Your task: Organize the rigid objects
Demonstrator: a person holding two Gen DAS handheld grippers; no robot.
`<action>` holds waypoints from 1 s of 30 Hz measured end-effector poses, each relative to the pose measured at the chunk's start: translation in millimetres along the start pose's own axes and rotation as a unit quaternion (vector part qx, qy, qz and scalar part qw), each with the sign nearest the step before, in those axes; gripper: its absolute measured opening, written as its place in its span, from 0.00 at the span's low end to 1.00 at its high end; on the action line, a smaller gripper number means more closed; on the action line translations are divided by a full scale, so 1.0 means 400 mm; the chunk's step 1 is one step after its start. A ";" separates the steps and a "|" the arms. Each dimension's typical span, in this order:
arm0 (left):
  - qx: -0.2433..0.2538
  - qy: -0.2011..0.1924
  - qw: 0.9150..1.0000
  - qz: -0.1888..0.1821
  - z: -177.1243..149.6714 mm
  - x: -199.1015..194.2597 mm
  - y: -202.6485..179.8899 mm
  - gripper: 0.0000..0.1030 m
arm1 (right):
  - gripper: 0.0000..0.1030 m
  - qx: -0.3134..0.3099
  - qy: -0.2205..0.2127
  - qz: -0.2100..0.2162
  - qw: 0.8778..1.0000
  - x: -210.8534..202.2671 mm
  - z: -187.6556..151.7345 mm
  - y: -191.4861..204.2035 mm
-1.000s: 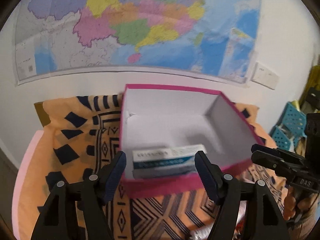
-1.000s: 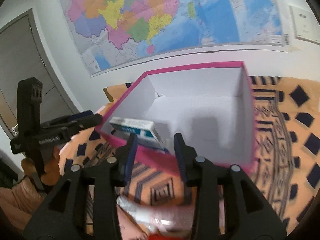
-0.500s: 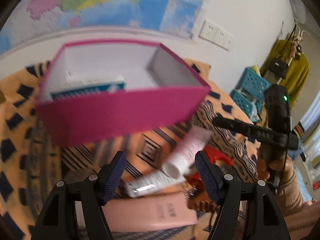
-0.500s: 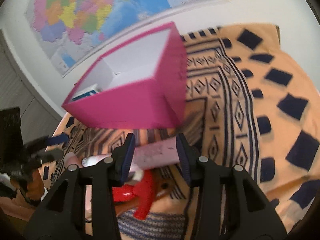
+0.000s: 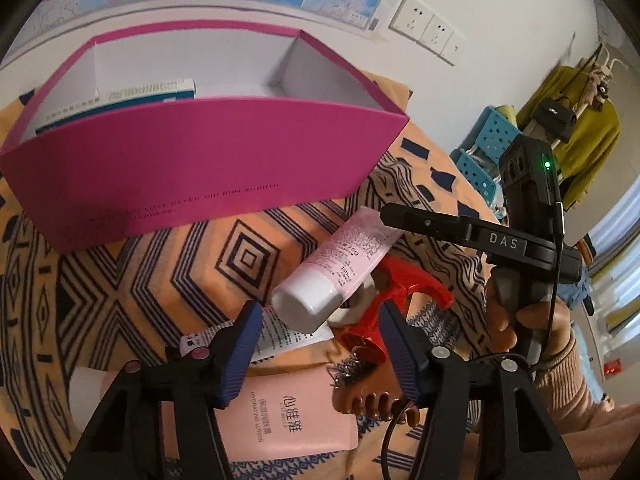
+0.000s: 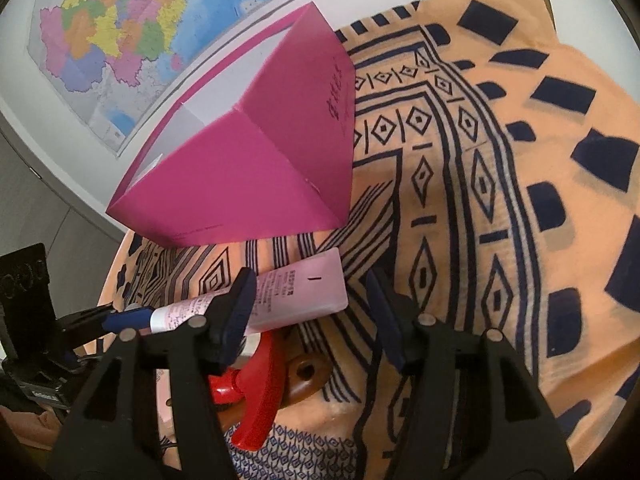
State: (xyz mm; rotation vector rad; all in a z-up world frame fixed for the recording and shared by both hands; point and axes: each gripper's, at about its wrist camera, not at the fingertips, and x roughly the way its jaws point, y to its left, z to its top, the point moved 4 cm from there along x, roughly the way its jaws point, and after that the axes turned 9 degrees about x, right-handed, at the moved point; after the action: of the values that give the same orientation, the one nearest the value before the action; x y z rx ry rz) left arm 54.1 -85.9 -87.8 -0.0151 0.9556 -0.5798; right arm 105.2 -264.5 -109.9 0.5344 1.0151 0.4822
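A pink tube (image 5: 343, 268) with a white cap lies tilted on the heap of small things on the orange patterned cloth (image 6: 500, 184), just in front of the open magenta box (image 5: 208, 168); its capped end points toward the left wrist camera and its flat crimped end (image 6: 308, 288) shows in the right wrist view. Under and beside it lie a red plastic piece (image 5: 404, 292), a brown hair claw (image 5: 372, 392), a flat pink lotion pack (image 5: 288, 416) and a printed leaflet (image 5: 288, 338). Inside the box, a white and teal carton (image 5: 120, 98) leans along the far left wall. The left gripper (image 5: 320, 344) hangs over the heap with its jaws closing, the tube's cap between the pads but not pressed. The right gripper (image 6: 310, 312) is angled down at the tube's flat end, its jaws opening; its left pad overlaps the tube, nothing clamped. A map (image 6: 120, 28) hangs on the wall behind.
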 end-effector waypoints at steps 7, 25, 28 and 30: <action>-0.022 0.013 1.000 -0.015 0.004 0.022 0.007 0.43 | 0.47 -0.004 0.006 0.013 1.000 0.013 -0.009 0.006; -0.010 -0.027 1.000 0.002 0.036 -0.041 0.008 0.42 | 0.43 -0.066 -0.056 -0.005 0.996 -0.083 -0.004 0.106; -0.007 -0.039 0.999 0.005 0.052 -0.063 0.015 0.42 | 0.43 -0.080 -0.070 -0.001 0.994 -0.109 0.004 0.133; -0.002 -0.047 0.999 0.008 0.064 -0.078 0.016 0.42 | 0.43 -0.086 -0.078 0.002 0.993 -0.122 0.010 0.148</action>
State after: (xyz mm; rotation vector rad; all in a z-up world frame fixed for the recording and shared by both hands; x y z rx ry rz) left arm 63.0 -71.9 -50.5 -0.0373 0.8655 -0.5572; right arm 79.4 -249.1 -39.1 0.4134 0.8153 0.5189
